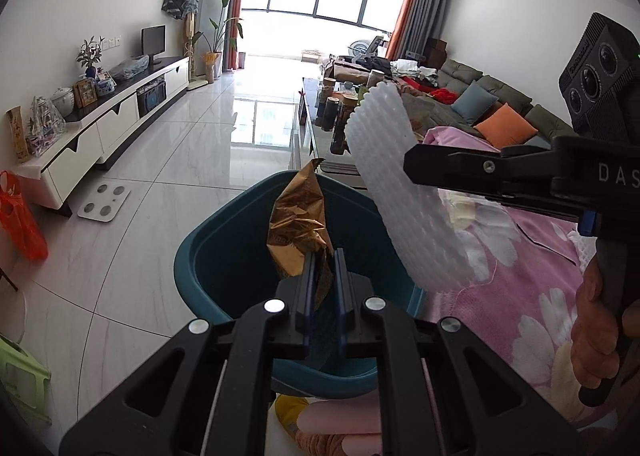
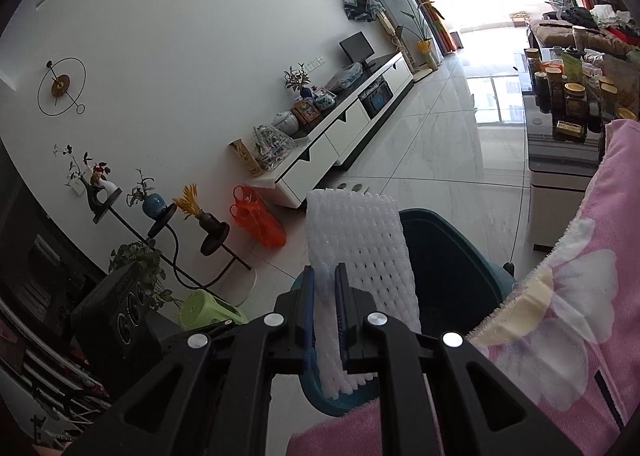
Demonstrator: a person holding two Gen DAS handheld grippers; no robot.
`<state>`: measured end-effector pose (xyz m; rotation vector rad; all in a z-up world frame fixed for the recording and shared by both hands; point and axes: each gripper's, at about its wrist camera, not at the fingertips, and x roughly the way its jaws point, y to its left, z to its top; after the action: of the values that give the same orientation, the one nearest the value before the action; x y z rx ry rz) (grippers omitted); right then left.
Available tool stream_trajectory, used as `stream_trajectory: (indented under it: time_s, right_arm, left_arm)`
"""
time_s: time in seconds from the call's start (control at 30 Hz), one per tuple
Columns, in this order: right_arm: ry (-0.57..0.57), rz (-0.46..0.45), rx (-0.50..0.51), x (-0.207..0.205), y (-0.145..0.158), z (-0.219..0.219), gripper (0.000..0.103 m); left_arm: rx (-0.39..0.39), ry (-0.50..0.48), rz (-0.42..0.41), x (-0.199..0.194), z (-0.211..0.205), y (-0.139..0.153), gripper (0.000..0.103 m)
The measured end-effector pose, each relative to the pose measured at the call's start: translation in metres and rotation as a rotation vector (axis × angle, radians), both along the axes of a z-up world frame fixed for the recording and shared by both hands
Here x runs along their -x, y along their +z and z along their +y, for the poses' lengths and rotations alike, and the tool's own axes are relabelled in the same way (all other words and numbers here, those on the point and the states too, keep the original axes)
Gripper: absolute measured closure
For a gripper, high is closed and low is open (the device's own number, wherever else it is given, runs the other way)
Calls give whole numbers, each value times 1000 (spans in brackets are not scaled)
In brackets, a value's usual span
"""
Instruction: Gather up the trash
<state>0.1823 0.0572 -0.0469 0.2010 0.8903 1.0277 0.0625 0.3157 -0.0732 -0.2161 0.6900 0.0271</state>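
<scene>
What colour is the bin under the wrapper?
Dark teal bin, clearest in the left wrist view, below the gold wrapper.

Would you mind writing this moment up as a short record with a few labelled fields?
setting: living room, tiled floor
left gripper: shut on gold wrapper, held above the bin
right gripper: shut on white foam net, held beside the bin's rim
bin: teal bin, open top; no trash visible inside
nearby: pink floral blanket to the right of the bin
stage: both items gripped, neither released yet
</scene>
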Motion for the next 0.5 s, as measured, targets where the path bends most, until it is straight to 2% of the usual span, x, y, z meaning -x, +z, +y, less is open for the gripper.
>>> stream_trajectory:
  time_s: [0.1, 0.23, 0.33, 0.5]
  right_arm:
    - [-12, 41, 43, -7, -11, 13, 90]
    - [-28, 52, 99, -7, -21, 21, 86]
    - [-36, 49, 100, -6, -24, 21, 75]
    - [-61, 43, 69, -4, -19, -2, 74]
  left_arm:
    - [4, 8, 16, -5, 4, -6, 92]
    - [10, 20, 18, -7, 7, -10, 78]
    - [7, 26, 4, -5, 12, -11, 73]
    - [8, 48, -41, 10, 12, 3, 67]
